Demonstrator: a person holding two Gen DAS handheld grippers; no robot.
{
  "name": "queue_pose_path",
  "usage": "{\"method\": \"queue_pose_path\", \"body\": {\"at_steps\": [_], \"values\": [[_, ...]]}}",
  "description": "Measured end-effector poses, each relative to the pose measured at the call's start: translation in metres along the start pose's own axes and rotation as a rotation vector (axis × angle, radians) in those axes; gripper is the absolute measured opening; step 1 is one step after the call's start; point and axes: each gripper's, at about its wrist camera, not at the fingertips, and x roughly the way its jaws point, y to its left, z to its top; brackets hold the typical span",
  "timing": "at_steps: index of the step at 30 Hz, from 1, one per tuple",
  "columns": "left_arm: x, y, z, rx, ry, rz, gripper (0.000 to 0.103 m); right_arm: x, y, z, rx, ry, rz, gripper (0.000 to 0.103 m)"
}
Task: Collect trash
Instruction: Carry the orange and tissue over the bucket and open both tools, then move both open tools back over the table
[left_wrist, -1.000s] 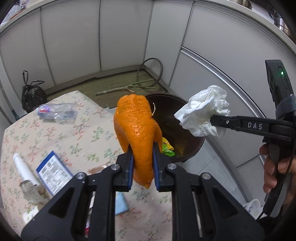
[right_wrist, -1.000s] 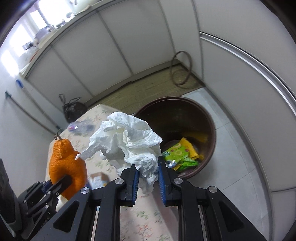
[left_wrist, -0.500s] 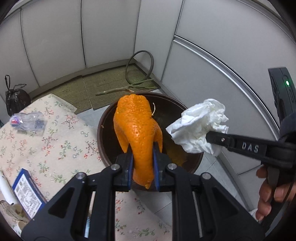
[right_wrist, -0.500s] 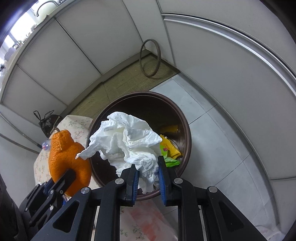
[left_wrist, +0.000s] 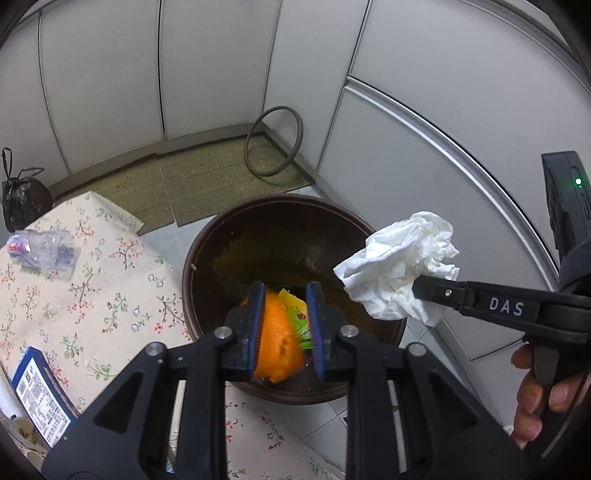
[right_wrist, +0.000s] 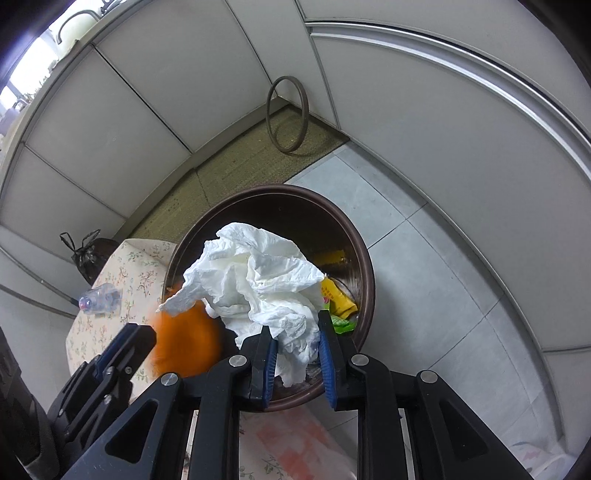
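left tool (left_wrist: 284, 325) spread, orange peel (left_wrist: 275, 347) over bin (left_wrist: 207, 236)

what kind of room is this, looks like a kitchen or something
Probably a home kitchen or utility corner: pale cabinet doors line the walls, a woven floor mat lies on grey tiles, and a brown trash bin stands beside a table with a floral tablecloth.
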Motion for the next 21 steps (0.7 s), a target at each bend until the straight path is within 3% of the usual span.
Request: {"method": "queue_pose_path", "body": {"at_steps": [3,8,21], "values": [[-0.007,-0.001,0.002,0.008,-0.014,0.008,0.042,-0.003,-0.001,0.000,0.015,-0.005,0.005,0.025],[-0.022,0.005,0.001,-0.001,-0.029,0.016,0.048,-0.015,-0.004,0.000,0.044,-0.023,0.025,0.050],[-0.073,0.023,-0.017,-0.002,-0.065,0.084,0.075,-0.052,0.018,-0.005,0.002,-0.084,0.033,0.062]]}}
